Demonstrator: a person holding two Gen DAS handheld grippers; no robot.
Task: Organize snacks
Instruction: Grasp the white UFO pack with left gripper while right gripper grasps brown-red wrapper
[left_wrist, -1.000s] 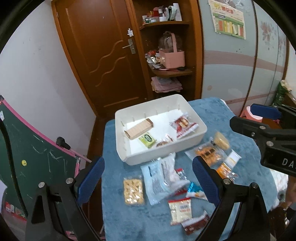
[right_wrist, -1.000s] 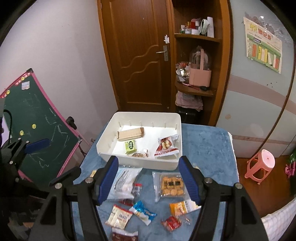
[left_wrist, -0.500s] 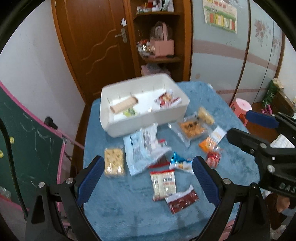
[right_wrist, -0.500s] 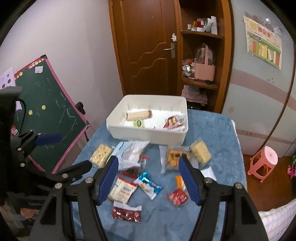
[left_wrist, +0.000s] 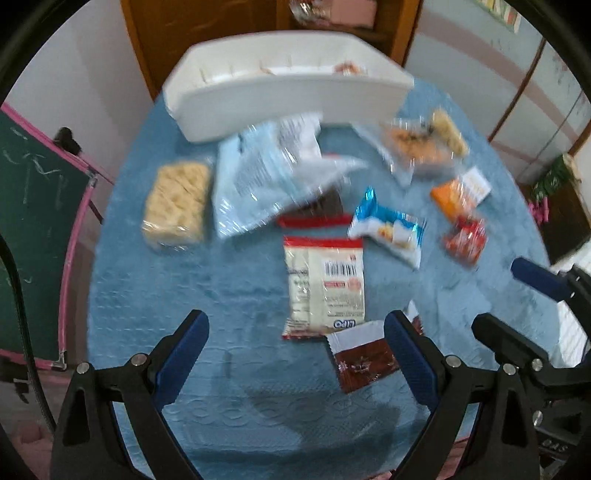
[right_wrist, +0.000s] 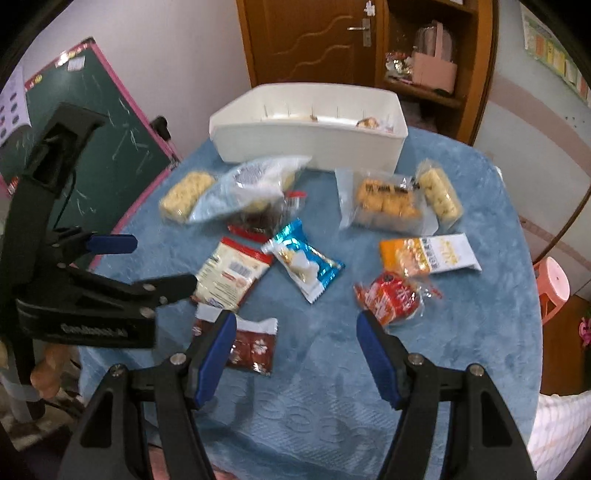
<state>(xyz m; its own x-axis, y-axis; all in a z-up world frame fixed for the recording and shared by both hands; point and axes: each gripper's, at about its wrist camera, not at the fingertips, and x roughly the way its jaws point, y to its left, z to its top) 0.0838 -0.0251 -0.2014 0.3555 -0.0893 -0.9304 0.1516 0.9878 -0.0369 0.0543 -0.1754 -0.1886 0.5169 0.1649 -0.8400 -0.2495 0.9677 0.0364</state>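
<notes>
Snacks (left_wrist: 325, 284) look way closer now since both tongs, left (left_wrist: 293, 354) and right (right_wrist: 297, 347), dropped toward the counter (right_wrist: 332, 398), jaws wide and empty, so a pickup's probably next.

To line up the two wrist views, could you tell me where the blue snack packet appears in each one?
Left wrist: the blue packet lies right of centre, beside the white packet.
Right wrist: the blue packet lies near the centre, right of the white packet.
Shared landmark: the white bin at the table's far edge.
</notes>
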